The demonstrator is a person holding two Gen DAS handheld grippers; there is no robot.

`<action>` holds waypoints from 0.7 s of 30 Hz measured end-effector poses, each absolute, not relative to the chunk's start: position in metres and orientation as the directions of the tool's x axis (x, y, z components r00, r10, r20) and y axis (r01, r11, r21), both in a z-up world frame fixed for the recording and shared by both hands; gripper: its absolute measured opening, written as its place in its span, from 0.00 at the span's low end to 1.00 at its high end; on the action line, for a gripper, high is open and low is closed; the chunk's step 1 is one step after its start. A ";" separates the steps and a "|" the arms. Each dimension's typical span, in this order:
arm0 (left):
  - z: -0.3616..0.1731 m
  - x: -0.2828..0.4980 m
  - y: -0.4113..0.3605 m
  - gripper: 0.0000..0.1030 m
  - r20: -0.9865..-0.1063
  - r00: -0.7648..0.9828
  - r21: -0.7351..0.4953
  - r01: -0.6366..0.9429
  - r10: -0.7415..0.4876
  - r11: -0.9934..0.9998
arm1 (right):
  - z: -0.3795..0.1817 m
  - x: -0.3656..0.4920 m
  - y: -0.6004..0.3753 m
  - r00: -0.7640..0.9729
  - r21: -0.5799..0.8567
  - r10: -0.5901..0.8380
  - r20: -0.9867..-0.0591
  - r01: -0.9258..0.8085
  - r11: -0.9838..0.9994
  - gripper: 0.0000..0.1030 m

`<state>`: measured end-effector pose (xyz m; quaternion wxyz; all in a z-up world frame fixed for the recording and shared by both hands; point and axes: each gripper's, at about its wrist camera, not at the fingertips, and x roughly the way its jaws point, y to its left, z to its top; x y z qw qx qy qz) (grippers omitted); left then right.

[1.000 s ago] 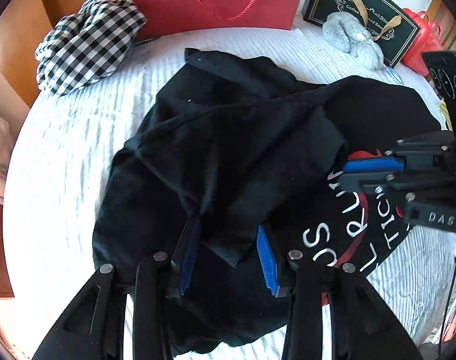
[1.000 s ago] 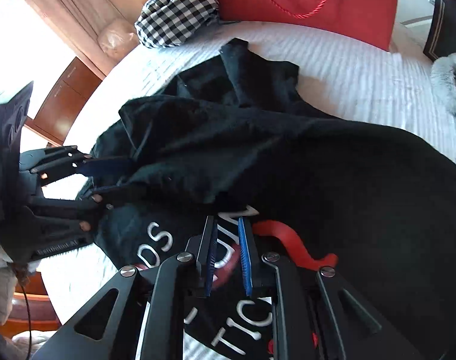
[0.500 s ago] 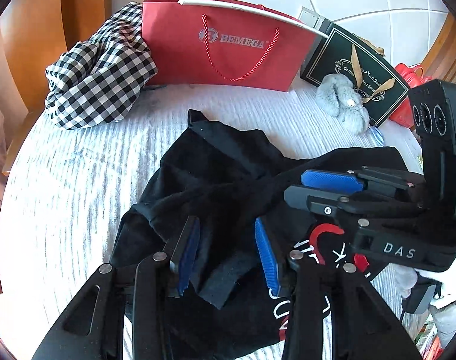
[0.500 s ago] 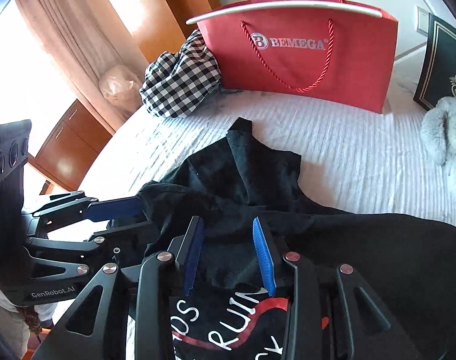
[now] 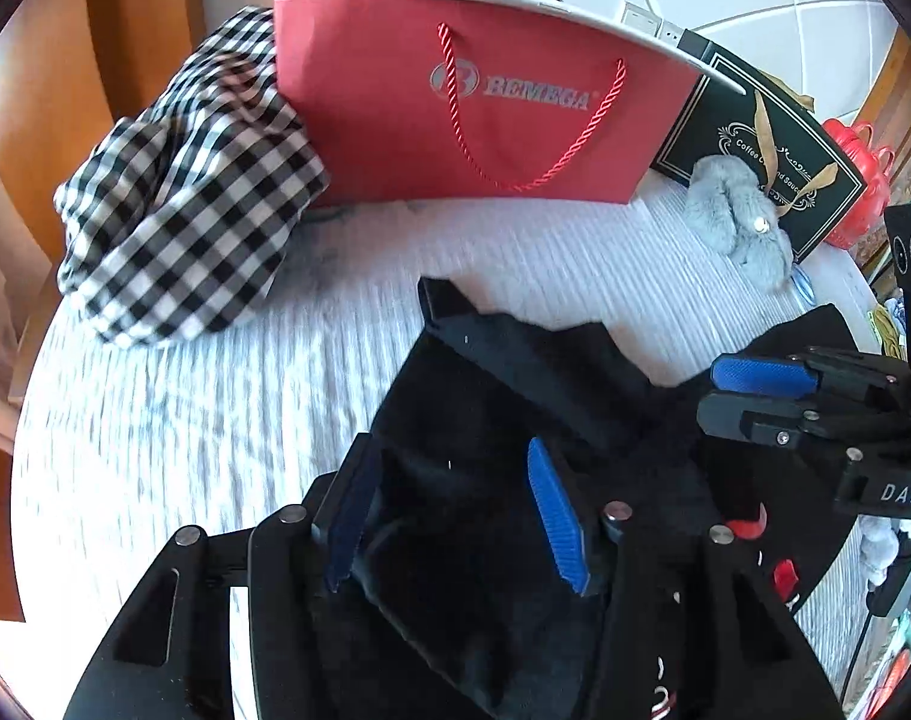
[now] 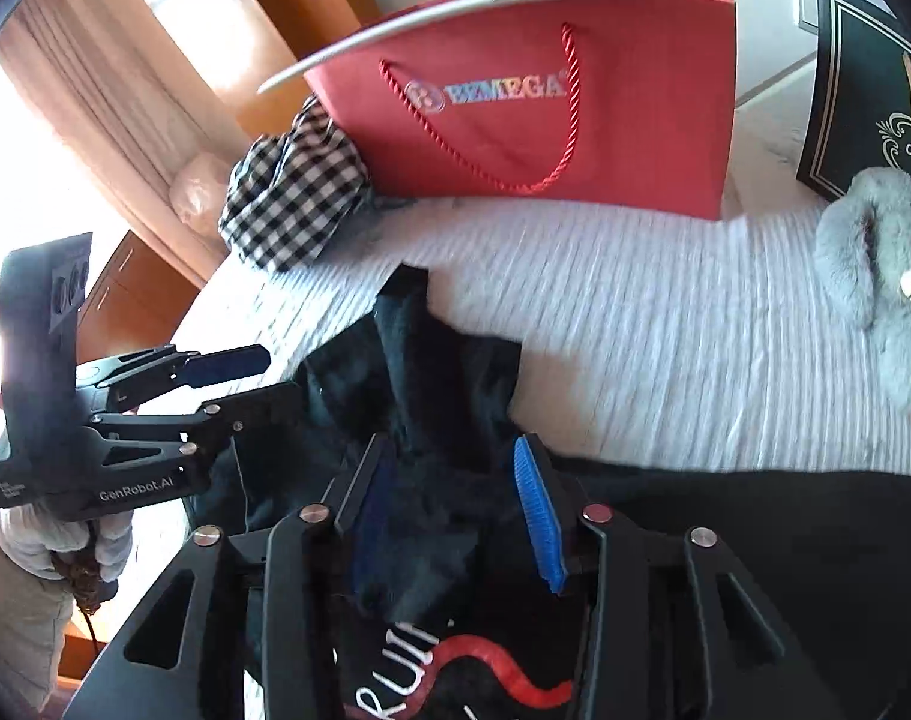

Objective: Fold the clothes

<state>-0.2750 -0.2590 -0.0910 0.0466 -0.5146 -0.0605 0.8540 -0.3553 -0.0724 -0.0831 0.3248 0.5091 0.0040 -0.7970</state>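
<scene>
Black fabric of the T-shirt (image 5: 515, 396) lies bunched on the white ribbed bed (image 5: 185, 420), its red and white print mostly cut off at the lower edge of both views, so the lettering cannot be read whole. Both the left gripper (image 5: 455, 510) and the right gripper (image 6: 455, 510) stand wide, blue pads apart above the cloth, gripping nothing. Behind, a red paper bag (image 5: 485, 102) partly hides a checked garment (image 5: 185, 204), and a grey fur toy (image 6: 875, 282) is blurred.
</scene>
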 end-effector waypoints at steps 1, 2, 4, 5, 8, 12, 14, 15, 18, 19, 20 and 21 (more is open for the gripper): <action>-0.095 -0.287 -0.260 0.51 -0.875 -0.459 -0.155 -0.032 0.153 -0.987 | -0.085 -0.362 -0.076 -0.270 0.320 -0.509 -0.817 0.521 -0.791 0.45; -0.099 -0.300 -0.260 0.51 -0.877 -0.451 -0.159 -0.047 0.163 -0.986 | -0.086 -0.368 -0.080 -0.270 0.316 -0.504 -0.821 0.521 -0.793 0.45; -0.105 -0.319 -0.262 0.51 -0.881 -0.435 -0.172 -0.070 0.185 -0.983 | -0.095 -0.379 -0.084 -0.249 0.324 -0.503 -0.827 0.520 -0.790 0.45; -0.108 -0.326 -0.261 0.51 -0.883 -0.431 -0.172 -0.071 0.186 -0.983 | -0.100 -0.384 -0.086 -0.240 0.328 -0.503 -0.831 0.520 -0.789 0.45; -0.115 -0.346 -0.263 0.51 -0.887 -0.420 -0.182 -0.065 0.192 -0.981 | -0.110 -0.394 -0.090 -0.224 0.331 -0.503 -0.835 0.525 -0.784 0.45; -0.129 -0.368 -0.262 0.51 -0.899 -0.391 -0.200 -0.029 0.196 -0.979 | -0.121 -0.400 -0.096 -0.215 0.327 -0.497 -0.841 0.531 -0.782 0.54; -0.130 -0.369 -0.257 0.43 -0.902 -0.395 -0.178 -0.026 0.174 -0.984 | -0.124 -0.399 -0.100 -0.219 0.315 -0.495 -0.841 0.546 -0.776 0.55; -0.131 -0.369 -0.255 0.13 -0.904 -0.396 -0.167 -0.024 0.163 -0.986 | -0.125 -0.396 -0.103 -0.222 0.285 -0.475 -0.851 0.565 -0.774 0.49; -0.130 -0.367 -0.251 0.05 -0.905 -0.404 -0.141 -0.015 0.135 -0.990 | -0.127 -0.386 -0.113 -0.230 0.187 -0.415 -0.880 0.635 -0.750 0.12; -0.125 -0.361 -0.252 0.05 -0.898 -0.420 -0.140 -0.003 0.128 -0.990 | -0.125 -0.384 -0.111 -0.236 0.194 -0.430 -0.871 0.640 -0.744 0.03; -0.119 -0.356 -0.253 0.05 -0.892 -0.435 -0.139 0.009 0.121 -0.990 | -0.123 -0.381 -0.110 -0.243 0.200 -0.446 -0.862 0.645 -0.738 0.04; -0.113 -0.350 -0.254 0.05 -0.885 -0.451 -0.139 0.022 0.114 -0.990 | -0.121 -0.378 -0.108 -0.249 0.206 -0.461 -0.852 0.650 -0.731 0.04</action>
